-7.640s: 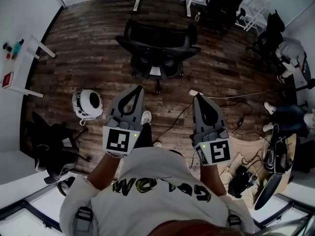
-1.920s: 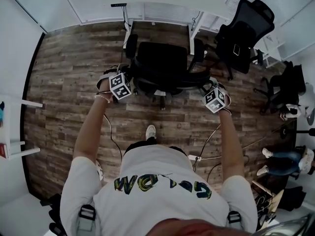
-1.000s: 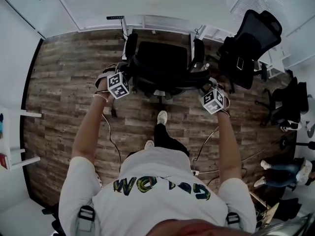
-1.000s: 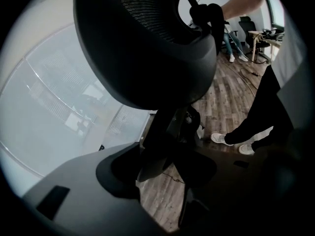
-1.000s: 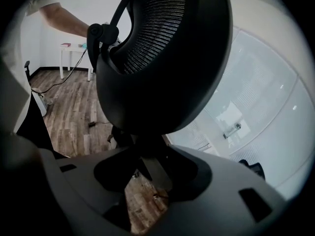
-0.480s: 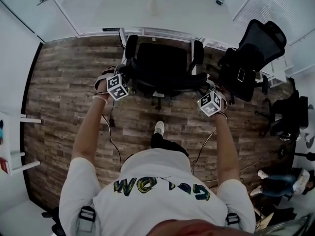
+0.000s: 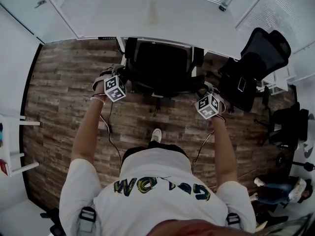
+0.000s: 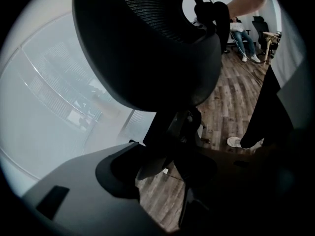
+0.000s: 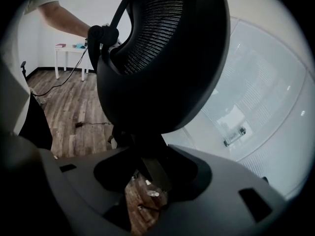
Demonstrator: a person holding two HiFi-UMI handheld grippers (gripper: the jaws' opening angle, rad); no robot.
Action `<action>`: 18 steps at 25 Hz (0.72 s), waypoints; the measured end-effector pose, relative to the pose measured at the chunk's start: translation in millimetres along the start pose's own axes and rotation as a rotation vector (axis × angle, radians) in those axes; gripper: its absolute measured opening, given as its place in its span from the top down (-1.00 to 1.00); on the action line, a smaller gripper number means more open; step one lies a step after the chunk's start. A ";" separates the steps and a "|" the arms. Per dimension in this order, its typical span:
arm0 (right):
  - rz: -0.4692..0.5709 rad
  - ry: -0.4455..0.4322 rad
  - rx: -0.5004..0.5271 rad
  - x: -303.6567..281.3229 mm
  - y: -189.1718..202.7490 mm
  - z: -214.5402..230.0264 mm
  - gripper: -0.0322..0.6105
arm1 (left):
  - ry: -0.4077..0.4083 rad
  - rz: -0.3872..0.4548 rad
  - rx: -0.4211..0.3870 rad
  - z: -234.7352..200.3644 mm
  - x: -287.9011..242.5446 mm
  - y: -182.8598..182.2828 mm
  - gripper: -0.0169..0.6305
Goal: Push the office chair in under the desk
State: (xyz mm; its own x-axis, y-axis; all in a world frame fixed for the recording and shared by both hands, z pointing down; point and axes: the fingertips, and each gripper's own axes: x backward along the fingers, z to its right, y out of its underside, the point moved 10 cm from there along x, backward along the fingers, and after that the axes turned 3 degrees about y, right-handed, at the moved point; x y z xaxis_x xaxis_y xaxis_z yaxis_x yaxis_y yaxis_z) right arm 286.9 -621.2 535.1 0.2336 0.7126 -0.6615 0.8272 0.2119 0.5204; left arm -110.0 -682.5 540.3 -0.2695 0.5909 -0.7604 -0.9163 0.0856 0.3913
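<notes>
Wood floor (image 7: 64, 92); office chair (image 7: 162, 60) seat partly under white desk (image 7: 187, 23). Left tool (image 7: 122, 76) and right tool (image 7: 201, 91) each clamp its backrest (image 7: 165, 85).

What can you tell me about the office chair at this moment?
The office chair is black, with a mesh backrest, two armrests and a dark seat; one base leg shows behind it. It stands upright on the wood-look floor, facing the white desk, with its armrest fronts reaching the desk's edge. The left gripper and right gripper each clamp a side edge of the backrest.
</notes>
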 end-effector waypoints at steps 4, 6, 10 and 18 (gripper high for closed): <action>0.007 0.001 0.007 -16.2 -2.3 20.1 0.31 | -0.009 -0.003 0.005 -18.7 -15.2 -6.1 0.26; 0.003 -0.002 0.007 -23.5 -3.3 29.1 0.31 | -0.009 -0.005 0.003 -26.9 -21.1 -9.4 0.26; -0.001 0.001 0.009 -36.8 -5.0 42.8 0.31 | -0.005 -0.002 0.001 -40.1 -32.1 -14.1 0.26; -0.022 0.010 0.001 -64.9 -13.0 70.9 0.29 | -0.005 0.018 0.008 -71.0 -55.8 -19.8 0.26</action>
State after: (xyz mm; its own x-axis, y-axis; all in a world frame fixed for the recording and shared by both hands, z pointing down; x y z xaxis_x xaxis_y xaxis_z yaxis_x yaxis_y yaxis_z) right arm 297.2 -717.7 533.0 0.2105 0.7141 -0.6676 0.8326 0.2270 0.5053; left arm -97.9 -774.1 538.2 -0.2849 0.5961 -0.7507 -0.9089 0.0809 0.4091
